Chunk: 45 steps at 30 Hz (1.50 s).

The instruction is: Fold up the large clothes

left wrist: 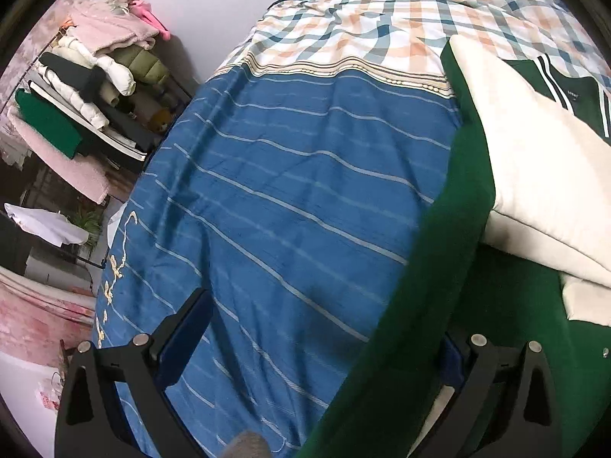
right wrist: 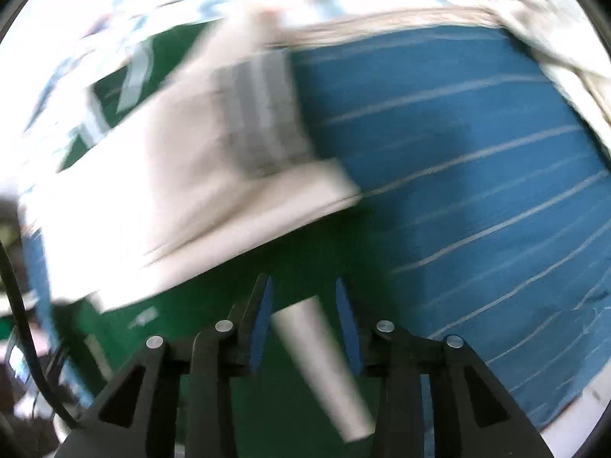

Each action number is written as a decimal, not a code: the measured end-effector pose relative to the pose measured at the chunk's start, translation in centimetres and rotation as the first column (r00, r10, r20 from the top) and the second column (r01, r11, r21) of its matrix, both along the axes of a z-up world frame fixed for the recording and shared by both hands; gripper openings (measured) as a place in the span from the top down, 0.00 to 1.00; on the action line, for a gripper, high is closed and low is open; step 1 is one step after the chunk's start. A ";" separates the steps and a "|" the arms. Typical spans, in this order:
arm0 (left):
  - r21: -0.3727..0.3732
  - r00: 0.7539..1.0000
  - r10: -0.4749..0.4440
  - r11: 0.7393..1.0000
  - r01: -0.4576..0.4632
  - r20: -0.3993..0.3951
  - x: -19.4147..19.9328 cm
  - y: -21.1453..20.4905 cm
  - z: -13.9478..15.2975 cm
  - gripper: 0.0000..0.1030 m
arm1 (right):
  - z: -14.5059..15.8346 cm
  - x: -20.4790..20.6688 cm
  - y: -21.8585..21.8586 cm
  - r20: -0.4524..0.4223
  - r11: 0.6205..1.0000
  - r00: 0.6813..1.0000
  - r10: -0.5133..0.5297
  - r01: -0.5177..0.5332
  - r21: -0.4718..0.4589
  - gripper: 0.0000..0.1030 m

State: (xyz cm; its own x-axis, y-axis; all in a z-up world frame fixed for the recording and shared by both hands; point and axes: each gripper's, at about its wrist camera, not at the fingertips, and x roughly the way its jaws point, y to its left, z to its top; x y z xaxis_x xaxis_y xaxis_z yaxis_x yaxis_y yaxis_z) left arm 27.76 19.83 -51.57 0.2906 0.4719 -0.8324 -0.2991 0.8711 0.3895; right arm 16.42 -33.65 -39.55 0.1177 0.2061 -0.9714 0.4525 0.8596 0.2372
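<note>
A dark green jacket (left wrist: 431, 278) with cream sleeves (left wrist: 534, 175) and a striped collar (left wrist: 553, 76) lies on the blue striped bed cover (left wrist: 286, 191), at the right of the left wrist view. My left gripper (left wrist: 317, 339) stands wide open over the cover; the jacket's green edge hides its right finger. The right wrist view is blurred. There a cream sleeve (right wrist: 172, 198) with a grey striped cuff (right wrist: 263, 114) lies across the green body (right wrist: 305, 255). My right gripper (right wrist: 304, 316) hangs over the green cloth, pads apart, with a pale strip (right wrist: 324, 362) under the gap, not pinched.
A checked quilt (left wrist: 362, 19) covers the far end of the bed. Left of the bed stands a rack piled with clothes (left wrist: 88, 76) against a white wall. A black cable (right wrist: 15, 286) runs down the left edge of the right wrist view.
</note>
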 end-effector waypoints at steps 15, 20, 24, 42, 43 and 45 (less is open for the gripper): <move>-0.061 0.994 -0.047 0.997 0.041 -0.100 7.4 3.9 -7.1 0.00 | -5.7 1.9 13.4 -0.079 0.985 0.989 0.128 -0.118 0.123 0.64; -0.182 0.996 0.048 0.981 -0.061 -0.074 5.1 7.0 -4.8 0.00 | -5.8 0.5 11.0 -0.087 0.990 0.989 0.119 -0.112 0.081 0.64; -0.201 0.997 0.077 0.976 -0.080 -0.021 3.5 7.7 -1.4 0.00 | -6.5 0.1 10.5 -0.090 0.993 0.994 0.069 -0.059 0.104 0.64; -0.063 0.997 -0.072 0.996 0.070 -0.037 7.5 3.0 -4.4 0.00 | -8.3 5.4 -1.1 0.065 0.995 0.993 -0.102 0.102 -0.008 0.70; -0.061 0.997 -0.067 0.996 0.065 -0.030 7.2 2.8 -3.7 0.00 | -8.0 5.7 -0.9 0.071 0.996 0.995 -0.069 0.073 -0.048 0.87; -0.072 0.998 -0.057 0.996 0.057 0.000 6.4 2.2 -2.1 0.00 | -6.0 5.7 -0.9 0.123 0.992 0.992 -0.036 0.050 -0.115 0.89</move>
State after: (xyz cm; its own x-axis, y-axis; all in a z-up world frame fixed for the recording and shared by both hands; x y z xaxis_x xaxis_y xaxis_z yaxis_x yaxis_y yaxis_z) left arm 34.19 21.99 -53.68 0.3132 0.3932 -0.8645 -0.2471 0.9127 0.3256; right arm 22.12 -34.52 -45.58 0.2411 0.0834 -0.9669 0.4638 0.8653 0.1902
